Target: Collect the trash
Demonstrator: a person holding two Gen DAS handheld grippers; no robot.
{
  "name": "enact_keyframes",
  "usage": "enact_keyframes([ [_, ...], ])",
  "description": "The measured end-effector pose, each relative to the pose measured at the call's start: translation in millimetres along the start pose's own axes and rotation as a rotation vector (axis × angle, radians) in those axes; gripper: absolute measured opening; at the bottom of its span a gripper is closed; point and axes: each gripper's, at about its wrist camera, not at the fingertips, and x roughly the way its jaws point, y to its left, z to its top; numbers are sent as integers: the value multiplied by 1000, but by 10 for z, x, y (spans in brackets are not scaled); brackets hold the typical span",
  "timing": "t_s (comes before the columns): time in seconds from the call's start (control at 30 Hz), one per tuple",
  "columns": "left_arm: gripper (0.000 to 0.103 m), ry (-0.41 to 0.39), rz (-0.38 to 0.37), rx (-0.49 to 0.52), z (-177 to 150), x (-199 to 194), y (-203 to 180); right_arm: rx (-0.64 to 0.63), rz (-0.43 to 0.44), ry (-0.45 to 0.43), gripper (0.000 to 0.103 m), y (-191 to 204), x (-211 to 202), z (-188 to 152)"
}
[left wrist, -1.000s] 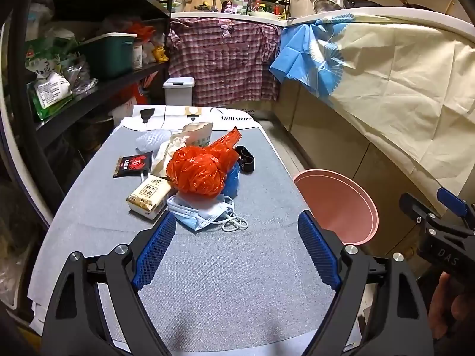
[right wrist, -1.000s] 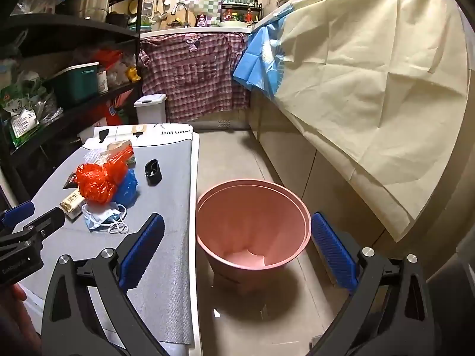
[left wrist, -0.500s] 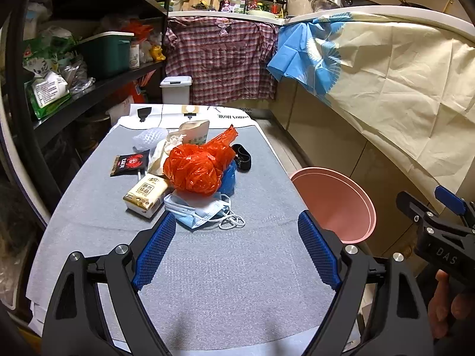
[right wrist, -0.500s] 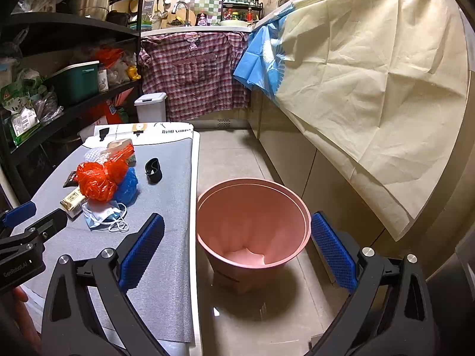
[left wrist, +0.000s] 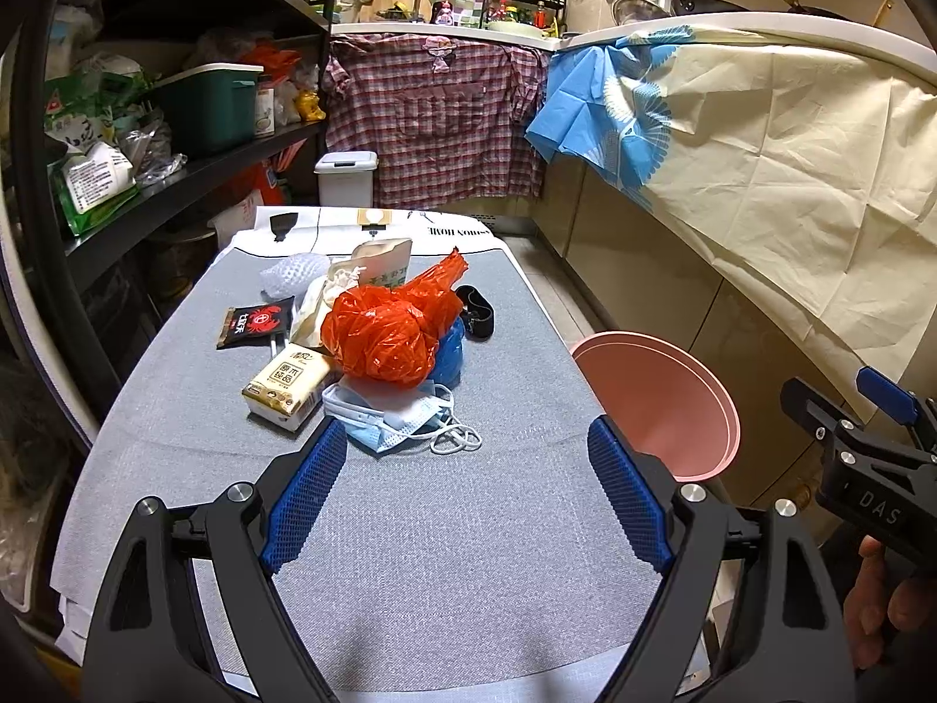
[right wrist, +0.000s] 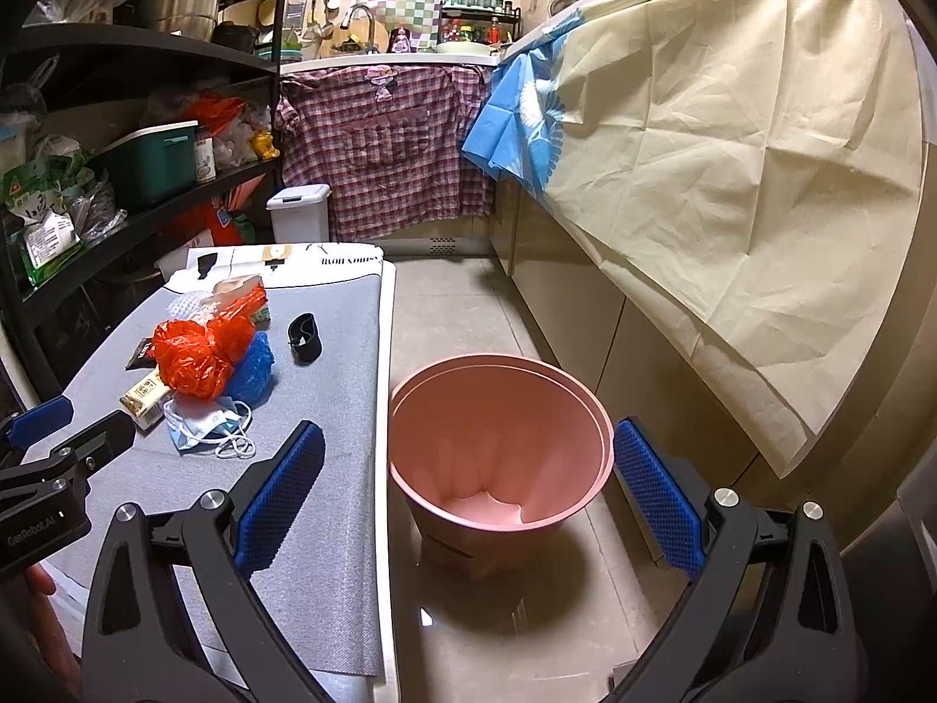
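Orange bag (left wrist: 386, 334) hides most of blue bag (left wrist: 448, 354).

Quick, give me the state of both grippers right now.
Left gripper: jaws open, holding nothing.
Right gripper: jaws open, holding nothing.

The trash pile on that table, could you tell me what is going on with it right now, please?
A person holds a hand-held gripper in each hand, and both are open and empty. The left hand-held gripper hovers over the grey table, just short of the blue face mask at the near edge of the pile, beside the orange plastic bag and the tissue pack. The right hand-held gripper hangs above the pink bin on the floor, which looks empty.
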Motion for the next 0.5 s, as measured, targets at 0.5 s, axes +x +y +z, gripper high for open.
enact_keyframes([
  [0.5, 82, 0, -1, -1, 0, 1, -6, 2, -3, -4, 95, -10, -12, 10],
])
